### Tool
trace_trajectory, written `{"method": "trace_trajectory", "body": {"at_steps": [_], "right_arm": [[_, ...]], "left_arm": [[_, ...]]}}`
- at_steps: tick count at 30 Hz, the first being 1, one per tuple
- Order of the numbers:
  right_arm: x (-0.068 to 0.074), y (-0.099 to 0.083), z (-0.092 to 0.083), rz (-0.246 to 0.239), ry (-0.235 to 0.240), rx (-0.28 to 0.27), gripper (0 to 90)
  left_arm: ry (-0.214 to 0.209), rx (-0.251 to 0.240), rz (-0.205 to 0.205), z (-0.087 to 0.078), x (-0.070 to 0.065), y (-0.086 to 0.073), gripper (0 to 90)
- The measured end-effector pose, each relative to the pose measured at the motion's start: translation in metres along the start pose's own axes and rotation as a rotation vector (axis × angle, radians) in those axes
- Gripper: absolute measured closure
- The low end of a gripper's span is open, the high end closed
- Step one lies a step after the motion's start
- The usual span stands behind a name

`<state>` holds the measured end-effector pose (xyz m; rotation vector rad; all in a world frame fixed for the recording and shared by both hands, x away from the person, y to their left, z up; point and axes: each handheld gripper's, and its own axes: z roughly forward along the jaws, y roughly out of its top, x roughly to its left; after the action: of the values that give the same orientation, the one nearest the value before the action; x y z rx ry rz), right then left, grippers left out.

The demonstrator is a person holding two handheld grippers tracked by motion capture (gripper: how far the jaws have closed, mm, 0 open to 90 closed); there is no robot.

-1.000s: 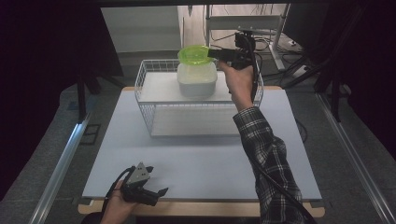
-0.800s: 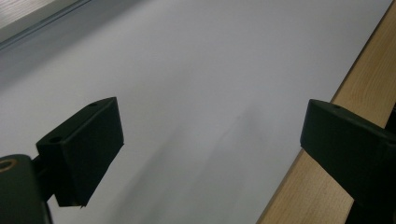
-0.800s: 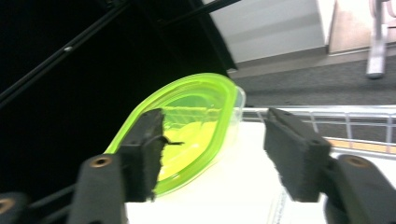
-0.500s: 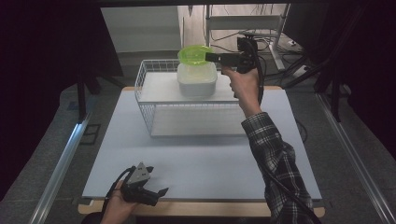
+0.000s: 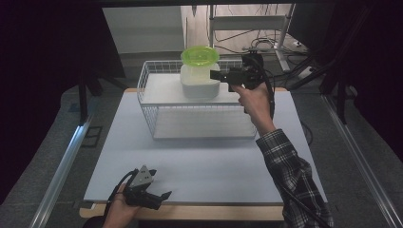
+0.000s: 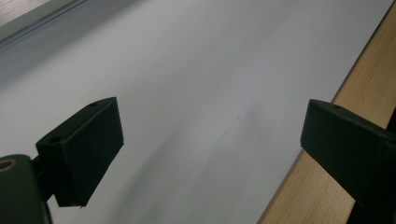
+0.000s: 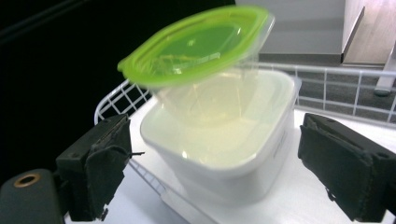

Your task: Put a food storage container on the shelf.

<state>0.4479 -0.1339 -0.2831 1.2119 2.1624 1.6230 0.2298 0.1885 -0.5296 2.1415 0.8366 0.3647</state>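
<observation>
A clear container with a green lid sits tilted inside a white tub on the white shelf of a wire basket at the back of the table. My right gripper hovers level just right of the tub and points at it. Its jaws have just been opening and stand open, with nothing pressed between them. In the right gripper view the green-lidded container and tub lie just ahead of the open right gripper. My left gripper rests open at the table's front left, holding nothing.
The pale mat covers the table in front of the basket. A wooden table edge runs beside the left gripper. Metal racks and cables stand behind the table, with dark curtains at both sides.
My right gripper has drawn back to the right and slightly down from the green-lidded container, which stays in the tub. The left gripper has not moved.
</observation>
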Motion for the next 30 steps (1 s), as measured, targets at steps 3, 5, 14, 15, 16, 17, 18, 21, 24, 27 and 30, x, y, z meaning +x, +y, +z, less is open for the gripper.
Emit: {"method": "trace_trajectory", "body": {"at_steps": [3, 5, 14, 15, 16, 17, 18, 21, 24, 27, 30], "right_arm": [[0.001, -0.008, -0.002, -0.024, 0.005, 0.009, 9.0], [0.001, -0.013, -0.004, -0.038, 0.01, 0.016, 8.3], [0.001, -0.036, -0.01, -0.089, 0.007, 0.045, 6.9], [0.001, -0.039, -0.01, -0.095, 0.006, 0.049, 6.7], [0.001, -0.041, -0.011, -0.099, 0.008, 0.052, 6.5], [0.001, -0.044, -0.012, -0.105, 0.007, 0.055, 6.2], [0.001, -0.046, -0.013, -0.112, 0.006, 0.059, 6.0], [0.002, -0.053, -0.015, -0.134, 0.004, 0.067, 5.6], [0.002, -0.062, -0.018, -0.152, 0.005, 0.078, 5.2], [0.003, -0.07, -0.021, -0.164, 0.006, 0.09, 5.0], [0.004, -0.078, -0.024, -0.179, 0.004, 0.103, 4.9]], "left_arm": [[0.0, 0.001, 0.001, 0.0, 0.0, 0.0, 5.8], [0.0, 0.002, 0.001, 0.0, 0.0, 0.0, 5.8], [-0.003, 0.002, 0.001, 0.001, -0.001, 0.0, 5.8], [-0.003, 0.002, 0.001, 0.001, -0.001, 0.0, 5.7], [-0.003, 0.001, 0.001, 0.001, -0.001, 0.0, 5.7], [-0.003, 0.001, 0.001, 0.001, -0.001, 0.0, 5.7], [-0.004, 0.001, 0.001, 0.001, -0.001, 0.0, 5.7], [-0.002, 0.001, 0.0, 0.001, -0.001, 0.0, 5.7], [-0.002, -0.002, -0.001, 0.001, 0.0, 0.0, 5.7], [-0.001, -0.003, -0.002, 0.001, 0.0, 0.0, 5.6], [-0.004, -0.005, -0.007, 0.0, 0.0, 0.0, 5.5]]}}
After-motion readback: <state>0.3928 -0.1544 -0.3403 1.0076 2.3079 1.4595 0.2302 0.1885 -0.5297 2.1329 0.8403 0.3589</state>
